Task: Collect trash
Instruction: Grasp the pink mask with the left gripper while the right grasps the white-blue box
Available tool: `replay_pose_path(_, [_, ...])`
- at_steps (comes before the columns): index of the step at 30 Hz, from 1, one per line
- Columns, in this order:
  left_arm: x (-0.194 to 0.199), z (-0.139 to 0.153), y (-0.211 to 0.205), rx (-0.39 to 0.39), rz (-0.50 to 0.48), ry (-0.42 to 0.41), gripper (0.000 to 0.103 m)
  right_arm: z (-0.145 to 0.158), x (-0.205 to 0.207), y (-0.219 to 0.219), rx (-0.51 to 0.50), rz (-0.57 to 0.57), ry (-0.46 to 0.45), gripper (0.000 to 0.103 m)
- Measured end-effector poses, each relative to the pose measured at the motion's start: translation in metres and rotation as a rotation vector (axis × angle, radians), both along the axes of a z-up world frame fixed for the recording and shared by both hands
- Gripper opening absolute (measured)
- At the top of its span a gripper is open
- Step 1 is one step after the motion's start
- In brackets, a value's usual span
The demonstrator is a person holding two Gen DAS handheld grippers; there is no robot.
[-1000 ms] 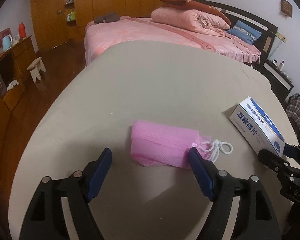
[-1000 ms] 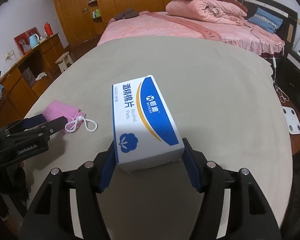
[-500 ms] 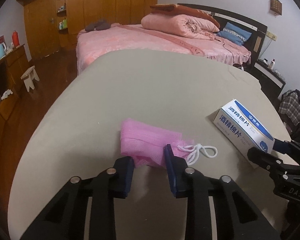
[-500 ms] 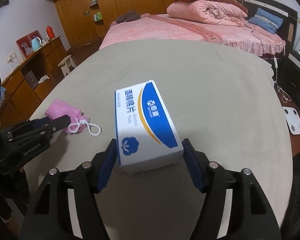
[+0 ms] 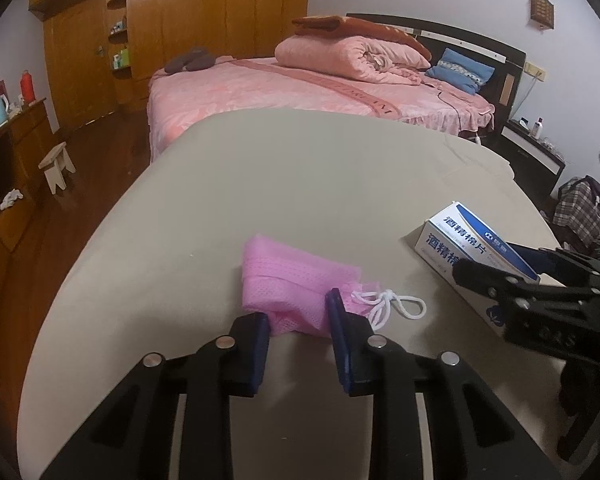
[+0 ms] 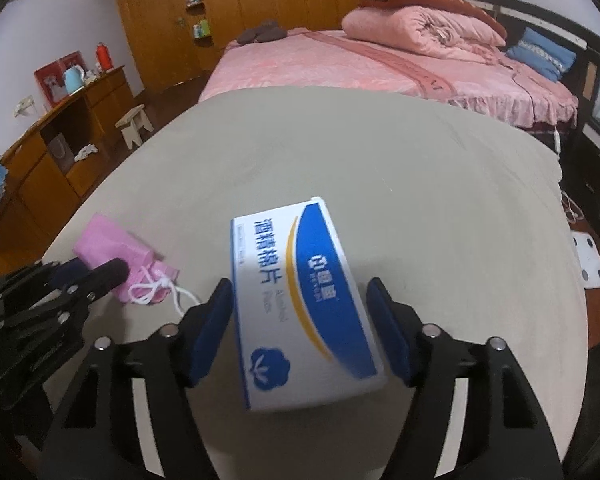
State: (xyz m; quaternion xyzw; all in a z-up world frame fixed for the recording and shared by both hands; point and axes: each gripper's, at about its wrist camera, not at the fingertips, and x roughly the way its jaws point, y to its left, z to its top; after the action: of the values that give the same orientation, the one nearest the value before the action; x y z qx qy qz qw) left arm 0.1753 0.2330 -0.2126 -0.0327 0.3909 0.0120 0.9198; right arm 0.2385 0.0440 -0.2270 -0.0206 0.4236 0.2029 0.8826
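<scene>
Now left claw (image 5: 298, 322) around pink mask (image 5: 292, 280)

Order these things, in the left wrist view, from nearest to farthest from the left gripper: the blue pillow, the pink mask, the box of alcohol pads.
From the left gripper:
1. Pink mask, between its fingers.
2. Box of alcohol pads, to the right on the table.
3. Blue pillow, far back on the bed.

Dim warm indoor light, soft shadows under both views' fingers, heavy fisheye bending with black corners, motion blur on the blue-and-white box (image 6: 300, 300).
</scene>
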Motion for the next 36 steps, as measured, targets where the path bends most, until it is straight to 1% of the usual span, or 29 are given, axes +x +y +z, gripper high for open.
replay_pose_path(6, [0.001,0.000,0.000,-0.006,-0.011,0.002,0.027,-0.004,0.005,-0.011,-0.011,-0.099,0.015,0.066])
replay_pose_path(8, [0.001,0.000,-0.001,-0.006,-0.016,0.001,0.027,-0.003,0.004,-0.014,-0.007,-0.110,0.016,0.066])
replay_pose_path(12, [0.002,0.000,-0.002,-0.013,-0.025,0.004,0.027,-0.001,-0.003,-0.023,0.005,-0.103,0.009,0.067])
replay_pose_path(14, [0.003,0.000,-0.003,-0.015,-0.035,0.006,0.027,0.000,-0.008,-0.028,0.009,-0.100,0.007,0.069])
replay_pose_path(21, [0.005,0.002,-0.011,-0.005,-0.054,-0.003,0.027,0.002,-0.029,-0.047,0.011,-0.098,0.026,0.069])
replay_pose_path(22, [0.004,0.002,-0.013,-0.006,-0.051,-0.005,0.027,0.003,-0.032,-0.049,0.009,-0.093,0.026,0.068])
replay_pose_path(25, [0.002,0.002,-0.017,-0.012,-0.047,-0.008,0.027,0.002,-0.040,-0.052,0.013,-0.054,0.026,0.054])
replay_pose_path(31, [-0.002,0.003,-0.024,-0.009,-0.058,-0.006,0.027,0.010,-0.043,-0.050,0.051,-0.005,0.035,0.054])
replay_pose_path(33, [-0.003,0.003,-0.025,-0.008,-0.058,-0.004,0.026,0.013,-0.046,-0.046,0.044,0.001,0.024,0.055])
replay_pose_path(34, [-0.004,0.003,-0.024,-0.008,-0.057,-0.002,0.026,0.014,-0.047,-0.045,0.048,0.004,0.019,0.055])
replay_pose_path(36, [-0.006,0.003,-0.025,-0.007,-0.058,-0.001,0.026,0.015,-0.046,-0.044,0.044,0.001,0.012,0.060])
